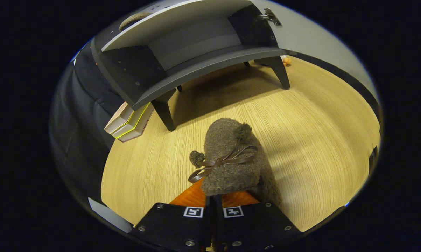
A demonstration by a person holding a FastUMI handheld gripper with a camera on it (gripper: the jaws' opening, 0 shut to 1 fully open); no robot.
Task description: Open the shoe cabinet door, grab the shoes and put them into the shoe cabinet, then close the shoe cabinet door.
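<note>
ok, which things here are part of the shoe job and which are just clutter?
Job:
- fuzzy brown shoe, pinched at its rear edge by the hand-held gripper
- shoe cabinet, door open, beyond the shoe

Clutter:
- stack of books beside the cabinet leg
- small orange object behind the cabinet

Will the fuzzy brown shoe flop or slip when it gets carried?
The fuzzy brown shoe looks soft, so it may sag past the hand-held gripper pinching its rim. Its woolly surface probably grips rather than slips. The ribbon bow will likely dangle.

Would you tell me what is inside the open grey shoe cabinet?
The grey shoe cabinet has a bare shelf; its dark corners are unclear. The tongs grip the fuzzy brown shoe.
</note>
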